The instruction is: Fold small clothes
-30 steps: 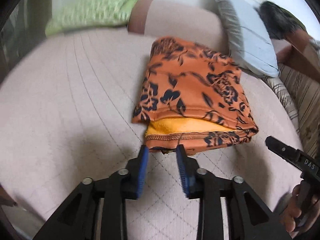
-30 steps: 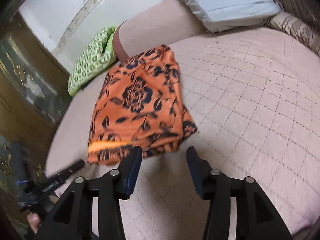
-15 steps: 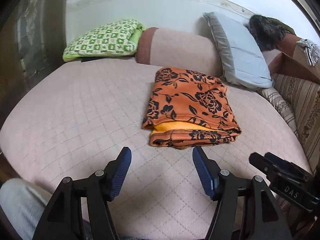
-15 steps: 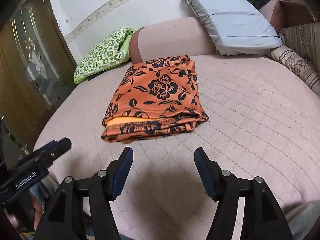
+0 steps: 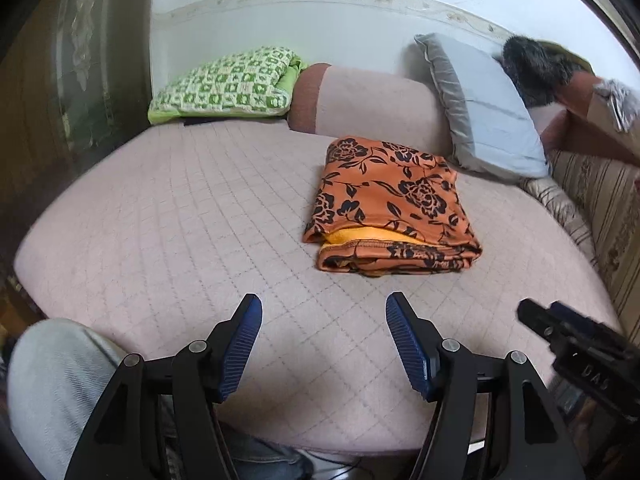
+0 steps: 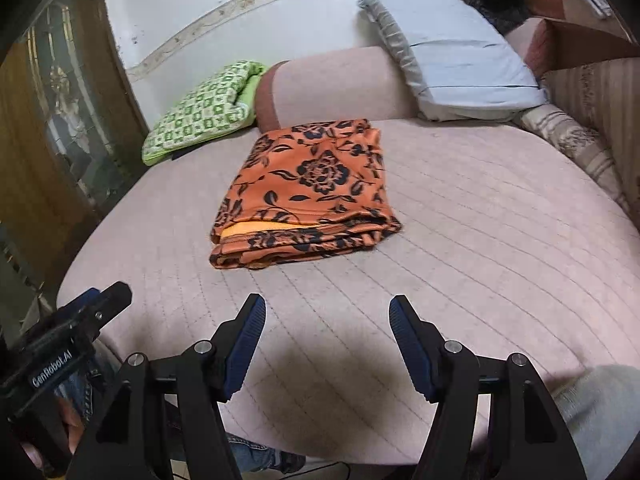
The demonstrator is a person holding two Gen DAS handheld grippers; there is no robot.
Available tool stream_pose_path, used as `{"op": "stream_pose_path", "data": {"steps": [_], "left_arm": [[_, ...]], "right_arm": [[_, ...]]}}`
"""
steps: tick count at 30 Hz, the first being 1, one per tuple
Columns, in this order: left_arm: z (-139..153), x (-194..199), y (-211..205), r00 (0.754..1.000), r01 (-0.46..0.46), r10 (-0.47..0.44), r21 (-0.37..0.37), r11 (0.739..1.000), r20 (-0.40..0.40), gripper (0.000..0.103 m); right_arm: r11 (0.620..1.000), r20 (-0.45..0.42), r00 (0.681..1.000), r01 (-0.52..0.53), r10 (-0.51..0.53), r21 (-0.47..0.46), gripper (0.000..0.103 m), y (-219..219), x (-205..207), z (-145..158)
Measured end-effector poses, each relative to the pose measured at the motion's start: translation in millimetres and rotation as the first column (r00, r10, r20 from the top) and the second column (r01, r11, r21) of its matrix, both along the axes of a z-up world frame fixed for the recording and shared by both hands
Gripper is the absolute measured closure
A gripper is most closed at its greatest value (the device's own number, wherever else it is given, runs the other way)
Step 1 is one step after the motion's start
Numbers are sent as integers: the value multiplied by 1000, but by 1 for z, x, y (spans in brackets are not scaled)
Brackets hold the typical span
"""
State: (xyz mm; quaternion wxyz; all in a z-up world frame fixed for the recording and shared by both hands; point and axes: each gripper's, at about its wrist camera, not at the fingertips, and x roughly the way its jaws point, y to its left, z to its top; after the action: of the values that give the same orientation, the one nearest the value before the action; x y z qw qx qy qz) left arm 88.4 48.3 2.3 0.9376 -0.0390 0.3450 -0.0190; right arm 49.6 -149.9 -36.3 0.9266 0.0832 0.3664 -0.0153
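The orange cloth [image 5: 390, 204] lies folded on the bed [image 5: 180, 216] at one o'clock, both left tongs [image 5: 324, 344] and right tongs [image 6: 326, 344] wide open, empty; folding looks done, so next probably fetch another piece.

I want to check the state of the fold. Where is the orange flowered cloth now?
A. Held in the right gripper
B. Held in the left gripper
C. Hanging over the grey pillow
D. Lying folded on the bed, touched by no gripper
D: the orange flowered cloth lies folded on the bed, while the left gripper and the right gripper are both open and apart from it.
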Motion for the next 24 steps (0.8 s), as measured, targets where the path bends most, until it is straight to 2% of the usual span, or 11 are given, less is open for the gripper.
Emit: {"op": "stream_pose_path", "data": {"steps": [6,9,13,15,16,19,24], "left_arm": [[16,-18,-3,997,55,-55,1,998,48,38],[24,-24,-5,996,70,-71,32,997,49,38],[41,-28,-5,995,95,-97,56,994,36,32],[53,-34,-6,992,105,-110,81,991,63,31],[58,-36,-7,990,110,-117,90,990,77,27],[71,-43,-7,988,113,-121,86,990,99,23],[78,-38,-9,989,137,-141,77,988,44,22]], "right_arm": [[998,-8,999,53,-53,-39,35,2,-19,11],[996,19,998,64,-63,-58,35,7,-28,22],[995,1,998,60,-61,-75,35,14,-33,33],[995,-1,998,68,-69,-79,35,16,-34,39],[994,-1,997,73,-73,-83,35,16,-34,43],[994,-22,996,80,-82,-73,34,15,-33,53],[996,-27,997,69,-70,-51,34,16,-31,70]]}}
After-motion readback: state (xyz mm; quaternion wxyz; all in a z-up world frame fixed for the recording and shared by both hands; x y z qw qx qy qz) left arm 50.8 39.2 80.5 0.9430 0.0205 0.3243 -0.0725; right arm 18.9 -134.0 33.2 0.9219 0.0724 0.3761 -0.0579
